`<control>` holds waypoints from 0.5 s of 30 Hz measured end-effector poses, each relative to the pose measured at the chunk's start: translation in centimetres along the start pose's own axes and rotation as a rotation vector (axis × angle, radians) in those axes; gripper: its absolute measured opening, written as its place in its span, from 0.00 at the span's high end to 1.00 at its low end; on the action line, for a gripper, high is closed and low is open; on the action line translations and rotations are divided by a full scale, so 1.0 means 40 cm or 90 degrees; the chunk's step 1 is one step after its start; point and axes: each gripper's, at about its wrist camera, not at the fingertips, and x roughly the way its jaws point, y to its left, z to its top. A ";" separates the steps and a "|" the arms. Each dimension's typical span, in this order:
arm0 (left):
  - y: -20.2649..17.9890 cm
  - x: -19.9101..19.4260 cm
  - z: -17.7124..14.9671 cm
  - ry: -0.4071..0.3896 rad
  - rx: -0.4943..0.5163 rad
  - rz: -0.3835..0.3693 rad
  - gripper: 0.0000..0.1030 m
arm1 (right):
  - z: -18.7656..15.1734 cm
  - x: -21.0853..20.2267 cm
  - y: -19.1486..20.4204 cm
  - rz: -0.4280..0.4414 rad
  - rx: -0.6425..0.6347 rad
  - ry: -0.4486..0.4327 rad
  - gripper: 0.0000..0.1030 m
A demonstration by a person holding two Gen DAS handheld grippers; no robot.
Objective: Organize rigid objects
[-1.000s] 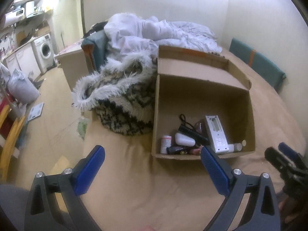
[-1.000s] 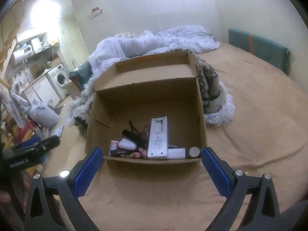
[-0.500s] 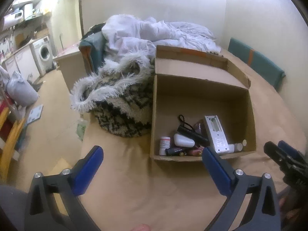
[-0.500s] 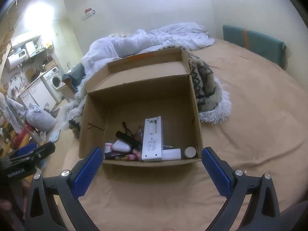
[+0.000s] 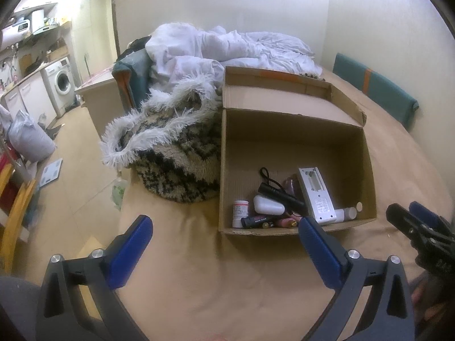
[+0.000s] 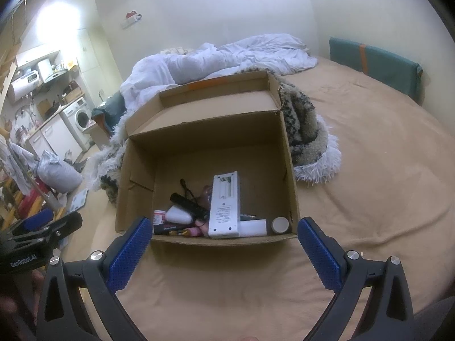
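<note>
**Both grippers wide and empty before the cardboard box**

Bedroom with a wide bed covered by a tan bedsheet point(image 5: 199, 270) is what I see through the left wrist camera. On this sheet stands an open brown cardboard box point(image 5: 284, 139), and I see the task's things lying together at its near wall: a white rectangular remote control point(image 5: 315, 196) with the back side up, a black cylindrical flashlight point(image 5: 280, 194) with a cord, a small white bottle with a red label point(image 5: 239, 213), a white oval plastic piece point(image 5: 268, 205) and a dark tube point(image 5: 257, 221). A shaggy black-and-beige blanket with white fringe point(image 5: 170, 147) touches the box on its left side, and a crumpled white duvet point(image 5: 227, 48) lies behind. My left gripper point(image 5: 224, 247) has the blue pads wide apart and holds nothing. At the right edge I see the right gripper point(image 5: 412, 227), but from here I cannot tell its opening.

Through the right wrist camera I look into the same box point(image 6: 210, 142) more directly. The remote control point(image 6: 224, 204) lies along the floor of the box, and a white cylinder with a round cap point(image 6: 280, 224) lies just beside it on the right. The right gripper point(image 6: 224, 247) is also wide and empty, in front of the near wall of the box. The left gripper point(image 6: 42, 233) shows at the left edge.
</note>
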 end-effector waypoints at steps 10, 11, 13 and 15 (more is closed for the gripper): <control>0.000 0.002 -0.002 0.001 -0.002 0.000 0.01 | -0.001 -0.001 0.000 0.000 0.000 0.000 0.00; 0.000 0.002 -0.003 0.001 -0.001 0.000 0.01 | 0.001 0.001 0.000 0.000 0.000 0.001 0.00; -0.001 0.002 -0.002 0.002 -0.001 0.001 0.01 | 0.001 0.001 0.000 0.001 0.000 0.001 0.00; -0.001 0.002 -0.002 0.001 -0.001 0.001 0.01 | 0.001 0.001 0.000 0.001 0.000 0.001 0.00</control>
